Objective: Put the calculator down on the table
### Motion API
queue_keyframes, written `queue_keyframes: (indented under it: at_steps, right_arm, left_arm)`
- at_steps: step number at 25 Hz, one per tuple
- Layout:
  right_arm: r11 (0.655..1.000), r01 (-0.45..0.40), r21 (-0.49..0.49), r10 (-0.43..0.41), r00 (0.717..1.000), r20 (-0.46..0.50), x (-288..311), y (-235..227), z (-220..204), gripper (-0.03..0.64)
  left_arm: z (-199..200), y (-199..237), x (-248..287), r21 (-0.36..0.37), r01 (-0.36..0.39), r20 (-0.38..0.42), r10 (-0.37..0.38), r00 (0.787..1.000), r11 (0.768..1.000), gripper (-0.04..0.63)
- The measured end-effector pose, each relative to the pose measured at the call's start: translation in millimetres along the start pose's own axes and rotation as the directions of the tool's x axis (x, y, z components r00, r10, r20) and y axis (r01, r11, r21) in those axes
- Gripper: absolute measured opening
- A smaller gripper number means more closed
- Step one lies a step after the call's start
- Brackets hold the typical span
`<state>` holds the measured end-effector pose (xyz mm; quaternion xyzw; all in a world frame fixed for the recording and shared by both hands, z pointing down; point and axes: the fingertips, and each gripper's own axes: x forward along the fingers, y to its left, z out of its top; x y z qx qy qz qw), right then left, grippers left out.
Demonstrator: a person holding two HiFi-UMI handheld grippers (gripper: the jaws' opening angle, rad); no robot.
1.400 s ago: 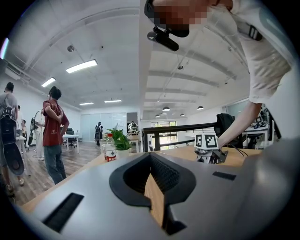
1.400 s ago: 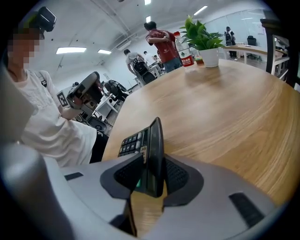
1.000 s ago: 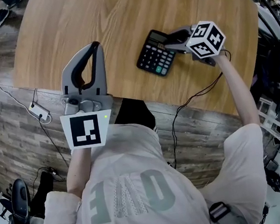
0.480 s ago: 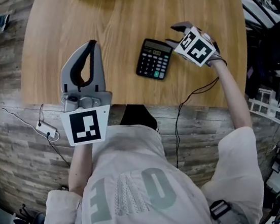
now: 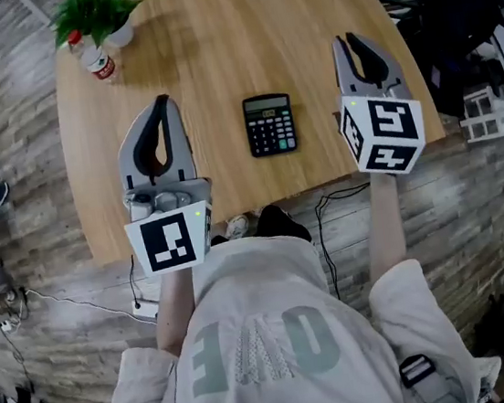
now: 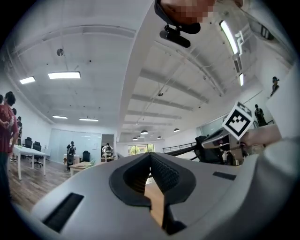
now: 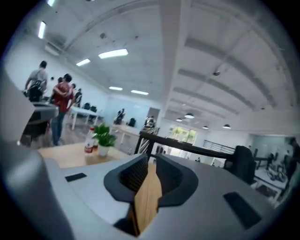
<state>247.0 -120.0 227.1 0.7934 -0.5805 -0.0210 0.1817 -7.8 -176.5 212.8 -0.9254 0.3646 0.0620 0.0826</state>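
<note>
Since both claws hang over the near side of the table (image 5: 204, 46) with nothing in them, the calc looks delivered. Left gripper (image 5: 162, 100): jaws pressed together, empty. Right gripper (image 5: 348, 39): jaws closing, down to a thin slit, nothing between. The calculator (image 5: 270, 124) lies flat, keys up, between the two and apart from both, set back a bit from the near edge. My read: light, rigid plastic with a smooth shell (probably slides on the wood). Keys and display are the weak spots, so any regrip should pinch the long side edges, not the face. Bare wood all round it; the table's right edge runs close by the right claw. The far-left corner holds a potted plant (image 5: 98, 13) and a bottle (image 5: 98, 64), well apart.
</note>
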Motion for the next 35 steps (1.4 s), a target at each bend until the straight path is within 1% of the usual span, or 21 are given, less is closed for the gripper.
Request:
queue_keyframes:
  at_steps: [1, 3, 5, 6, 7, 8, 9, 11, 13, 17, 20, 24, 26, 29, 35]
  right_arm:
    - [0.996, 0.075, 0.056, -0.078, 0.996, 0.049, -23, -5, 8, 0.060]
    - [0.967, 0.206, 0.152, -0.223, 0.969, 0.105, -69, -6, 13, 0.055]
    - [0.923, 0.314, 0.222, -0.345, 0.931, 0.117, -105, 2, 8, 0.055]
    - [0.903, 0.352, 0.247, -0.387, 0.915, 0.112, -118, 9, 2, 0.055]
    - [0.888, 0.374, 0.267, -0.412, 0.906, 0.100, -127, 18, -5, 0.055]
    - [0.880, 0.382, 0.282, -0.419, 0.904, 0.081, -133, 28, -13, 0.054]
    - [0.878, 0.379, 0.292, -0.413, 0.909, 0.059, -136, 39, -22, 0.047]
    - [0.882, 0.369, 0.295, -0.390, 0.921, 0.016, -139, 56, -35, 0.040]
    - [0.884, 0.369, 0.288, -0.383, 0.924, -0.008, -141, 67, -40, 0.028]
    - [0.876, 0.378, 0.299, -0.394, 0.919, -0.008, -148, 68, -38, 0.028]
    - [0.879, 0.378, 0.290, -0.393, 0.920, -0.006, -147, 65, -36, 0.028]
    - [0.892, 0.357, 0.277, -0.369, 0.929, -0.009, -142, 63, -33, 0.028]
    - [0.899, 0.343, 0.274, -0.355, 0.935, -0.006, -139, 61, -31, 0.028]
    - [0.903, 0.332, 0.272, -0.346, 0.938, 0.005, -132, 57, -27, 0.028]
    - [0.907, 0.323, 0.271, -0.337, 0.941, 0.004, -115, 54, -29, 0.028]
  left_arm:
    - [4, -3, 2, -0.003, 0.025, 0.013, -0.025, 1.000, 1.000, 0.009]
    - [11, -10, 7, -0.004, 0.081, 0.039, -0.081, 0.996, 0.997, 0.009]
    - [17, -20, 13, -0.007, 0.139, 0.057, -0.138, 0.989, 0.990, 0.009]
    - [20, -25, 15, -0.012, 0.167, 0.065, -0.166, 0.984, 0.986, 0.009]
    - [23, -31, 17, -0.016, 0.194, 0.074, -0.192, 0.979, 0.981, 0.009]
    - [25, -37, 18, -0.017, 0.219, 0.081, -0.217, 0.973, 0.976, 0.009]
    - [27, -44, 19, -0.015, 0.243, 0.087, -0.241, 0.967, 0.970, 0.009]
    - [29, -57, 20, -0.009, 0.287, 0.098, -0.285, 0.954, 0.958, 0.009]
    - [30, -70, 22, -0.008, 0.326, 0.105, -0.323, 0.940, 0.945, 0.009]
    - [31, -92, 21, -0.013, 0.384, 0.109, -0.381, 0.918, 0.923, 0.009]
    - [30, -100, 22, -0.018, 0.407, 0.106, -0.403, 0.909, 0.913, 0.009]
    - [30, -105, 22, -0.025, 0.410, 0.093, -0.406, 0.909, 0.912, 0.009]
    - [30, -106, 25, -0.022, 0.403, 0.081, -0.400, 0.913, 0.915, 0.009]
    - [33, -104, 33, -0.016, 0.389, 0.093, -0.386, 0.918, 0.921, 0.009]
    - [23, -95, 47, -0.020, 0.363, 0.079, -0.361, 0.929, 0.931, 0.009]
